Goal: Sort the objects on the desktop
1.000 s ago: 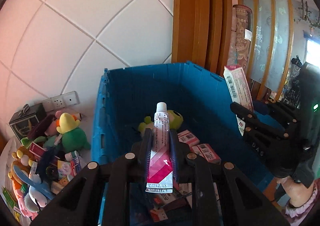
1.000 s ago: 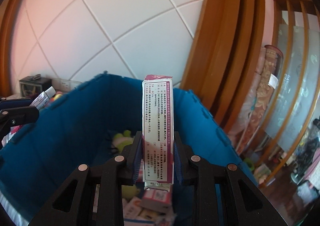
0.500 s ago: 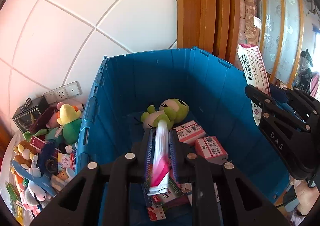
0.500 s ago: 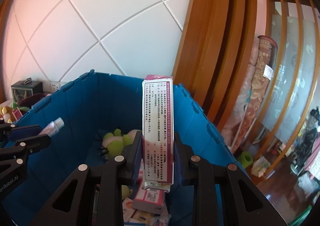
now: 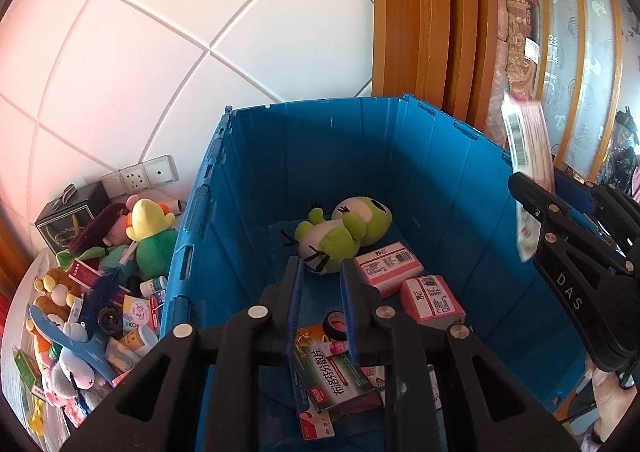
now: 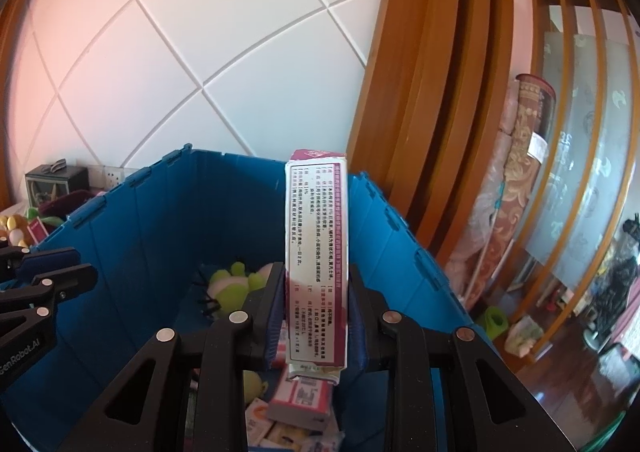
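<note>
Both grippers hang over the blue crate (image 5: pixel 400 156). Left gripper (image 5: pixel 319 284) is opening with nothing between its fingers. Right gripper (image 6: pixel 316 292) is opening too, tall white-and-purple box (image 6: pixel 316 236) upright between its pads, seemingly touching them.

White tiled wall (image 5: pixel 192 12) meets a wooden door frame (image 6: pixel 432 92) and frosted glass panels (image 6: pixel 580 156).

Left gripper (image 5: pixel 319 276) angled downward, jaws opening with nothing between them; right gripper (image 6: pixel 316 288) tilted slightly downward, jaws opening yet with an upright carton (image 6: pixel 316 252) between the pads; part of a hand (image 5: pixel 610 392) visible beneath the right gripper.
</note>
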